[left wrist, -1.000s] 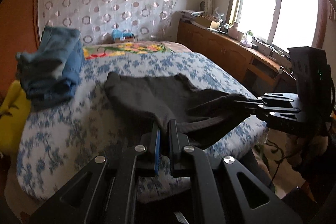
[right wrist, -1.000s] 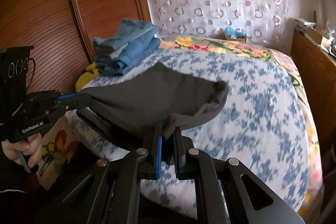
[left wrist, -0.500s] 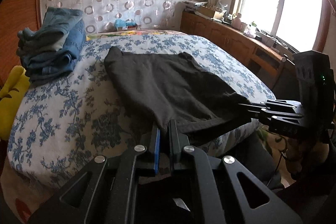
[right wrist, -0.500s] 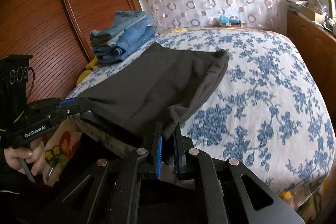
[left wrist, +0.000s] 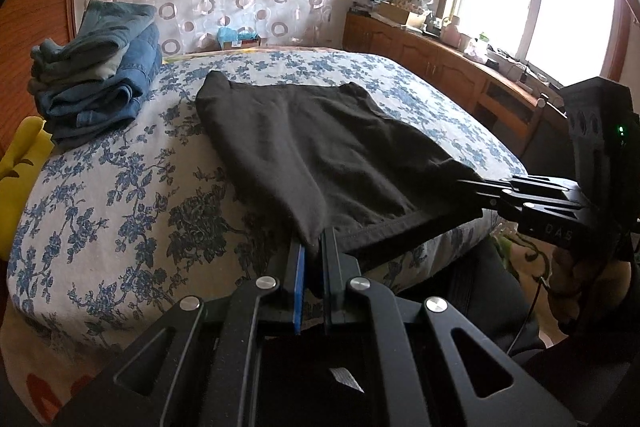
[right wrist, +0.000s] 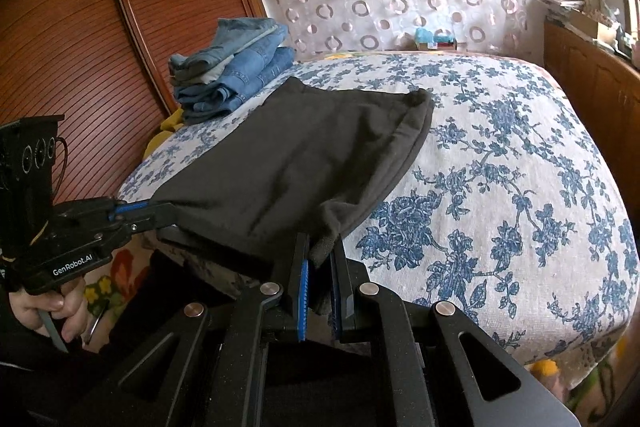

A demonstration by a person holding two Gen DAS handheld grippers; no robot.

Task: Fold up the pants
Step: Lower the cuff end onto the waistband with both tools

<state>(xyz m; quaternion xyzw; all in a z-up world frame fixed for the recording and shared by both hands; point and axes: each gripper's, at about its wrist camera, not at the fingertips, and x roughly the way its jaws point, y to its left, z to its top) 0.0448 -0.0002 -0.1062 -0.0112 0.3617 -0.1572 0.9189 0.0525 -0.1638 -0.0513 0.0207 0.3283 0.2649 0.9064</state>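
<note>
Dark grey pants (left wrist: 316, 143) lie spread on the bed's blue-flowered sheet (left wrist: 120, 195), their far end flat and their near edge stretched taut over the bed's front edge. My left gripper (left wrist: 314, 247) is shut on the near left corner of the pants. My right gripper (right wrist: 320, 251) is shut on the near right corner. The pants also show in the right wrist view (right wrist: 304, 151). Each gripper shows in the other's view: the right one (left wrist: 476, 187) and the left one (right wrist: 160, 207).
A stack of folded blue jeans (left wrist: 100, 79) sits at the bed's far left by the wooden headboard (right wrist: 80, 47). A yellow cloth (left wrist: 20, 167) lies left of the bed. A wooden cabinet (left wrist: 440, 67) with clutter runs along the right under the window.
Both grippers have pulled the pants toward the near edge and lowered them, so the cloth now lies flatter and more stretched on the bed.
</note>
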